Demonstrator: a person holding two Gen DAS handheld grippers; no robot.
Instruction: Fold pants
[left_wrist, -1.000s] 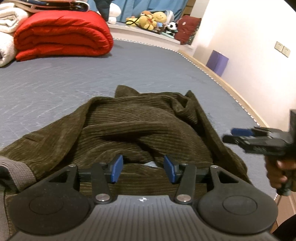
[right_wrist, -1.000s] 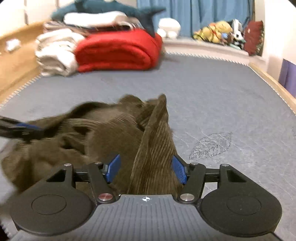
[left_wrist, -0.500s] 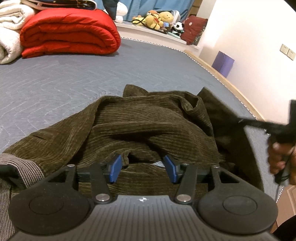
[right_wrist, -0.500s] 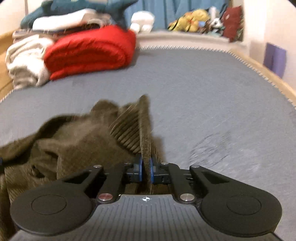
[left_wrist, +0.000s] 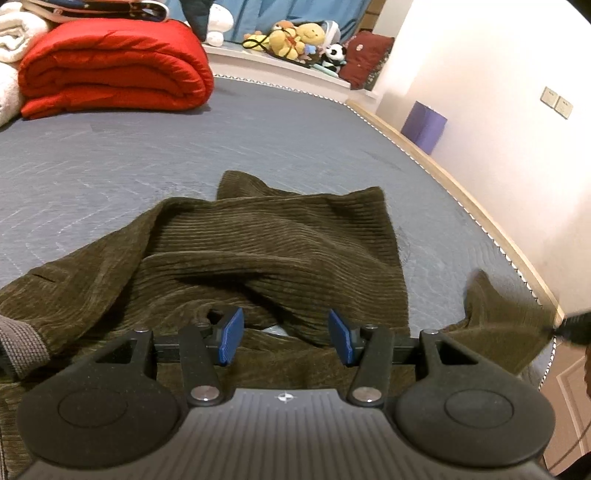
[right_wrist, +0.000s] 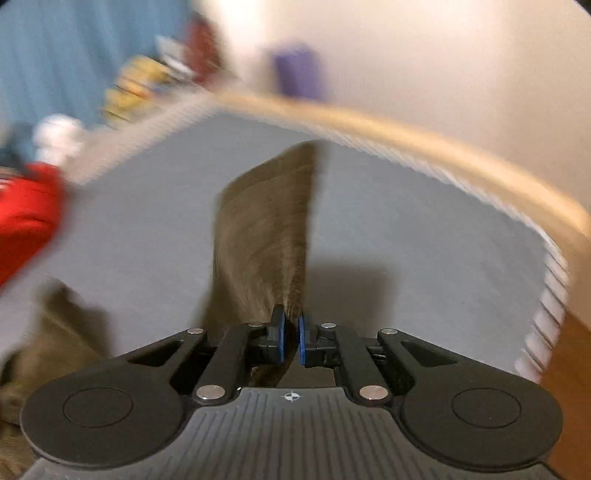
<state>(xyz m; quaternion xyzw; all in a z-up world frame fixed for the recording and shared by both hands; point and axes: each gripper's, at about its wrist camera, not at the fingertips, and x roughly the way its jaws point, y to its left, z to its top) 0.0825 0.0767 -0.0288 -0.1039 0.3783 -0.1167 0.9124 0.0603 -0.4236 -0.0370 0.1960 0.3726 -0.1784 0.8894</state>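
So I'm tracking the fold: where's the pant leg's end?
Right wrist view: the pant leg's end is pinched in the right gripper, lifted above the grey bed.

Olive-brown corduroy pants (left_wrist: 266, 254), ribbed wale running crosswise over the cloth, lie crumpled on a grey quilted surface. The bulk forms a rumpled heap with several soft folds and a shadowed hollow near its lower middle; one corner rises to a peak at the far edge of the heap, and a squarer corner lies beside it to the right. At the lower left, a grey ribbed band of fabric borders the corduroy. A separate flap of the same cloth (left_wrist: 506, 317) stretches away to the right, lifted off the surface and blurred. In the right wrist view this flap (right_wrist: 266, 236) stands upright as a tall, narrow, tapering panel, pinched at its base.
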